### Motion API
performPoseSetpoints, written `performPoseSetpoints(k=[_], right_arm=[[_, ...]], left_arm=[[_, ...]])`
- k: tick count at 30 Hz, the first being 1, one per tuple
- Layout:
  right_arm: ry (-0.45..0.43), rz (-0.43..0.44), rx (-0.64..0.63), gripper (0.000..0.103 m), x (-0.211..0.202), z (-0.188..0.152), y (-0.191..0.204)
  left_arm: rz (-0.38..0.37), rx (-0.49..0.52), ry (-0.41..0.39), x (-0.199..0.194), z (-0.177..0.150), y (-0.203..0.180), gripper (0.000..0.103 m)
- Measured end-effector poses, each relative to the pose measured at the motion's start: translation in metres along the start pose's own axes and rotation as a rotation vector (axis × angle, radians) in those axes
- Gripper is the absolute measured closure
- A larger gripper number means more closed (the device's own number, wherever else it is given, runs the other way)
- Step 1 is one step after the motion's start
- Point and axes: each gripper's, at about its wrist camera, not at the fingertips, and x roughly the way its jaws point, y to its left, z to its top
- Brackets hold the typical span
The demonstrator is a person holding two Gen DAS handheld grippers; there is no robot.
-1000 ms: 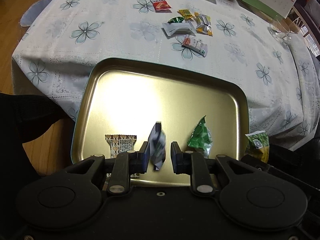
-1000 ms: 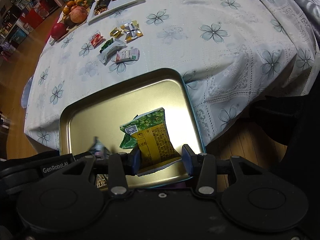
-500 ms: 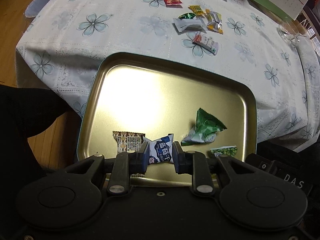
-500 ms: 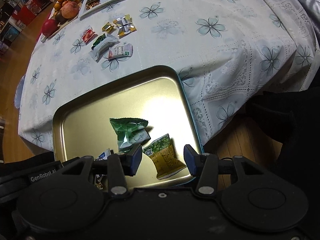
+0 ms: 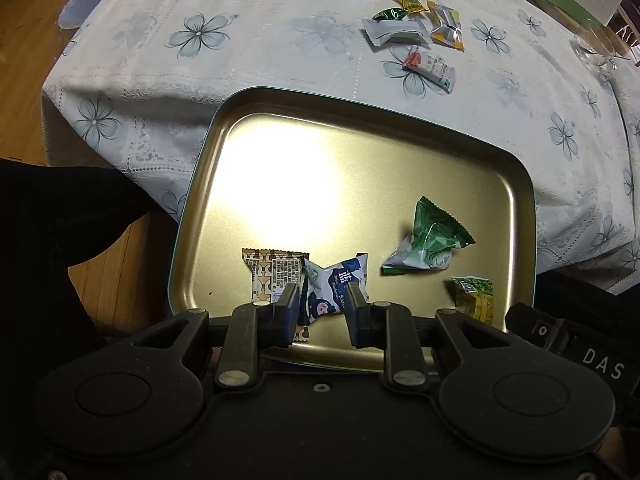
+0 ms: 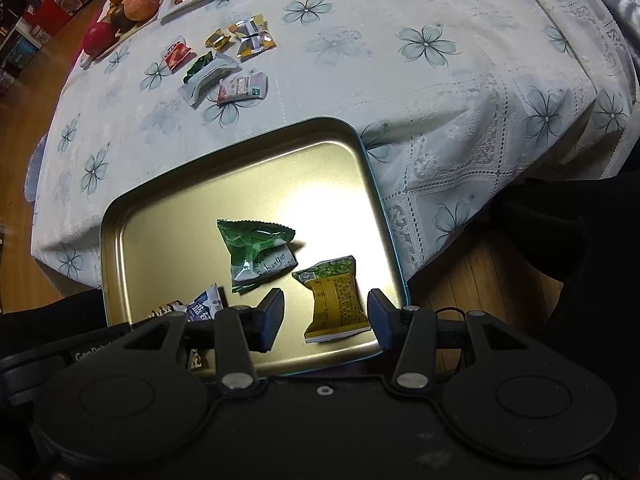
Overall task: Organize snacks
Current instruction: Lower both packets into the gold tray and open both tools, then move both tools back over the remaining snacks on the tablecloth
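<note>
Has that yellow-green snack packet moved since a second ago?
Yes. The packet was clamped upright in the right gripper; its jaws have just been opening, and it now lies on the tray.

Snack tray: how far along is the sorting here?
Done: four packets lie in the gold tray: a brown patterned one, a blue-and-white one, a green one and a yellow-green one. In hand: nothing; the left claw and right claw have just been opening, each straddling a released packet. Left: six loose snacks on the tablecloth.
</note>
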Motion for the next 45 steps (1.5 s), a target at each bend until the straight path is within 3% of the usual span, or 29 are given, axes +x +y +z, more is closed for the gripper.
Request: performPoseSetpoints(k=[12, 22, 31, 45], right_arm=[[0.079, 0.006, -0.021, 0.054, 0.022, 0.014, 0.008], [0.164, 0.012, -0.068, 0.054, 0.044, 0.039, 0.023], [0.191, 0.022, -0.102, 0.055, 0.05, 0.085, 0.039], [0.123, 0.011, -0.119, 0.054, 0.067, 0.181, 0.065]], left_arm=[[0.06, 0.046, 0.019, 0.011, 0.014, 0.0, 0.069], [0.07, 0.038, 0.079, 0.026, 0.047, 0.011, 0.069], [0.085, 0.046, 0.094, 0.033, 0.09, 0.011, 0.069], [0.117, 0.061, 0.058, 0.046, 0.178, 0.0, 0.069]])
